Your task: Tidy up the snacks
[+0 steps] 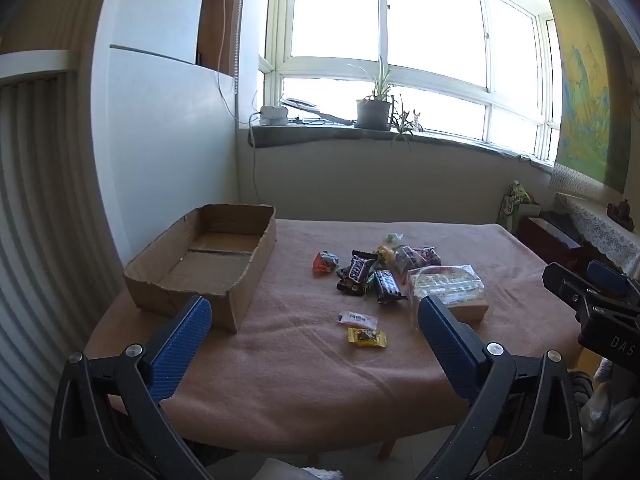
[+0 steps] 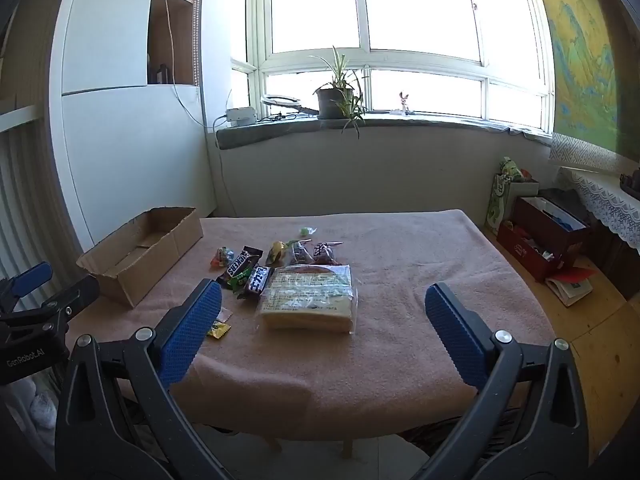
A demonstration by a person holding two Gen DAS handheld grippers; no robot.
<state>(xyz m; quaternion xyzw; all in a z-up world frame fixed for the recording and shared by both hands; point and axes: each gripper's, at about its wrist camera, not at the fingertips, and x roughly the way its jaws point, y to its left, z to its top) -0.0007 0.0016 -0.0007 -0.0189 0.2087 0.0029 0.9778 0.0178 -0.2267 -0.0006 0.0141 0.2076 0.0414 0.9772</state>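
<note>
An empty cardboard box (image 1: 208,264) sits at the table's left; it also shows in the right wrist view (image 2: 140,252). Several snacks lie mid-table: a Snickers bar (image 1: 356,270) (image 2: 239,266), a dark candy bar (image 1: 386,286) (image 2: 258,280), a bagged sandwich (image 1: 448,286) (image 2: 310,298), a yellow candy (image 1: 367,338) (image 2: 219,329), a white packet (image 1: 357,319). My left gripper (image 1: 314,320) is open and empty above the near table edge. My right gripper (image 2: 322,308) is open and empty, the sandwich lying between its fingers in view.
The table (image 1: 304,380) is covered with a pink cloth. A windowsill with a potted plant (image 1: 374,110) lies behind. Red boxes (image 2: 544,240) and a book (image 2: 570,284) sit on the floor at the right. The right gripper shows at the left view's edge (image 1: 596,300).
</note>
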